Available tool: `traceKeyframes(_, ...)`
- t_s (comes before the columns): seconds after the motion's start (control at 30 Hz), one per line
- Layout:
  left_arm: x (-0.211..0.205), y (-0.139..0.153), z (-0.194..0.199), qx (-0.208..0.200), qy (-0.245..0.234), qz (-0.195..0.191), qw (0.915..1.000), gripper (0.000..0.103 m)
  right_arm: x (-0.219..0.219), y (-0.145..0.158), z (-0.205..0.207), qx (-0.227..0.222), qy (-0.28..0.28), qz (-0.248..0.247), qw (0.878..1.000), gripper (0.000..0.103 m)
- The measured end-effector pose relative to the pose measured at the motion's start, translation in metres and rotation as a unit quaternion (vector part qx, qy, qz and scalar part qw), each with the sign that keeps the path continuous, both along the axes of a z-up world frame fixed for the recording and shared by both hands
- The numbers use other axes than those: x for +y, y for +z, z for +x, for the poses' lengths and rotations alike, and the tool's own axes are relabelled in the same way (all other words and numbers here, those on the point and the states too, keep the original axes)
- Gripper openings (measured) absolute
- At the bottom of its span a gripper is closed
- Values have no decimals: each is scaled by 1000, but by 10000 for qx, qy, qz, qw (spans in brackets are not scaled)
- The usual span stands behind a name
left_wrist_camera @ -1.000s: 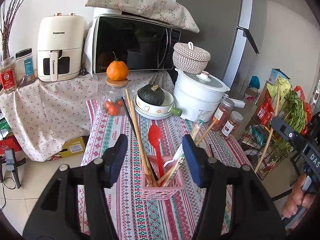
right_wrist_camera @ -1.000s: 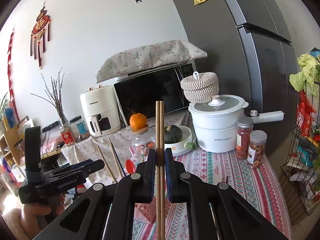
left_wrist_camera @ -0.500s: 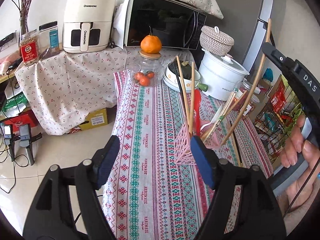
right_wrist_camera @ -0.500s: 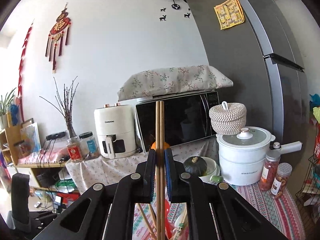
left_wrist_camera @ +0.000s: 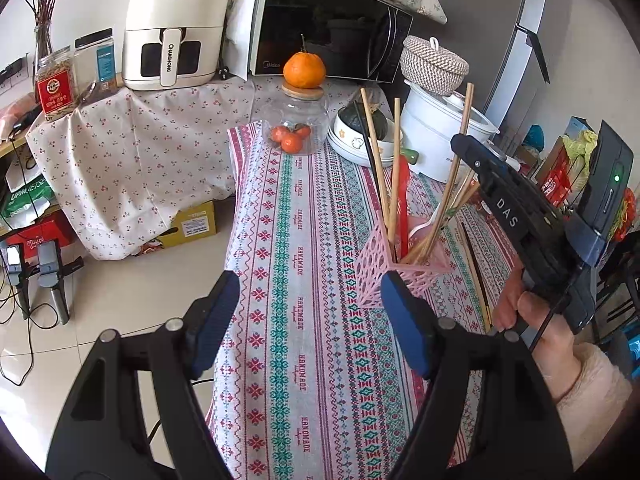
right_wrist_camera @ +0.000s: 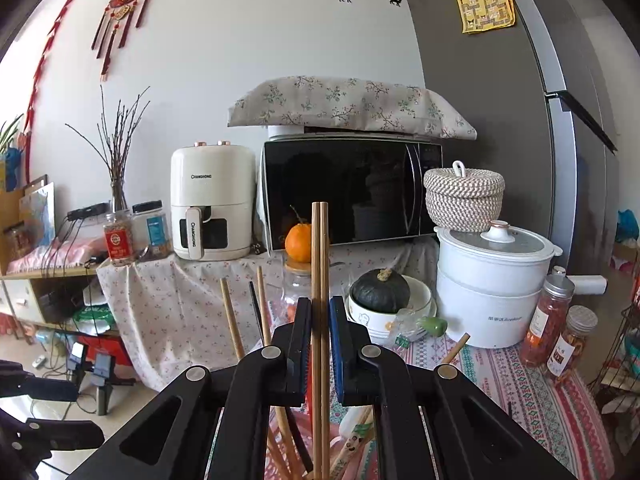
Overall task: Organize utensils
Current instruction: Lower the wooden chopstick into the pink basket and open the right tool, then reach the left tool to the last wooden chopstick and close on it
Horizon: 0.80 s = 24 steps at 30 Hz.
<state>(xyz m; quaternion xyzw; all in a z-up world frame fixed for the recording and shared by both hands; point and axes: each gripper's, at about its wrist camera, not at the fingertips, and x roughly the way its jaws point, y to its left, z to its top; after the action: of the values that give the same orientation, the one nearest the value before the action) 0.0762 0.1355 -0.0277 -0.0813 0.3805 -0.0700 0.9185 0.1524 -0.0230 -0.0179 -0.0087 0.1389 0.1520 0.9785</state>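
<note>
Right tongs (right_wrist_camera: 320,320) grip slender wooden chopsticks (right_wrist_camera: 320,264) above the perforated pink basket (left_wrist_camera: 384,268); left tongs (left_wrist_camera: 310,308) gape, empty.

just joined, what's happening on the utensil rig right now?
A person is sorting utensils with two handheld grippers. The right gripper is shut on a pair of wooden chopsticks, holding them upright with their lower ends going down into the pink utensil basket on the patterned tablecloth. The basket already holds more chopsticks and a red spoon. The left gripper is open and empty, just short of the basket.
</note>
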Motion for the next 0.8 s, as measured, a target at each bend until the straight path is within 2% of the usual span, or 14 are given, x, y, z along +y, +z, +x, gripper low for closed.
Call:
traceKeyframes(0.2, -1, -4, 1, 62, 1, 37, 10000, 74, -3, -12, 3, 388, 155, 131, 9990, 11)
traceKeyframes(0.3, -3, -5, 3, 100, 6, 45, 9999, 74, -9, -6, 1, 446, 192, 247, 9985, 28)
traceKeyframes(0.37, -5, -6, 4, 144, -21, 21, 9999, 74, -15, 2, -3, 404, 199, 317, 9985, 52)
traceKeyframes(0.43, -9, -6, 4, 192, -78, -28, 9998, 74, -22, 10, -9, 370, 232, 358, 9984, 60)
traceKeyframes(0.67, -29, -9, 2, 256, -224, 5, 9994, 82, -65, 41, -25, 535, 115, 503, 9972, 85)
traceKeyframes(0.8, -42, -12, 3, 354, -301, -4, 9989, 83, -96, 49, -32, 773, -86, 424, 9961, 90)
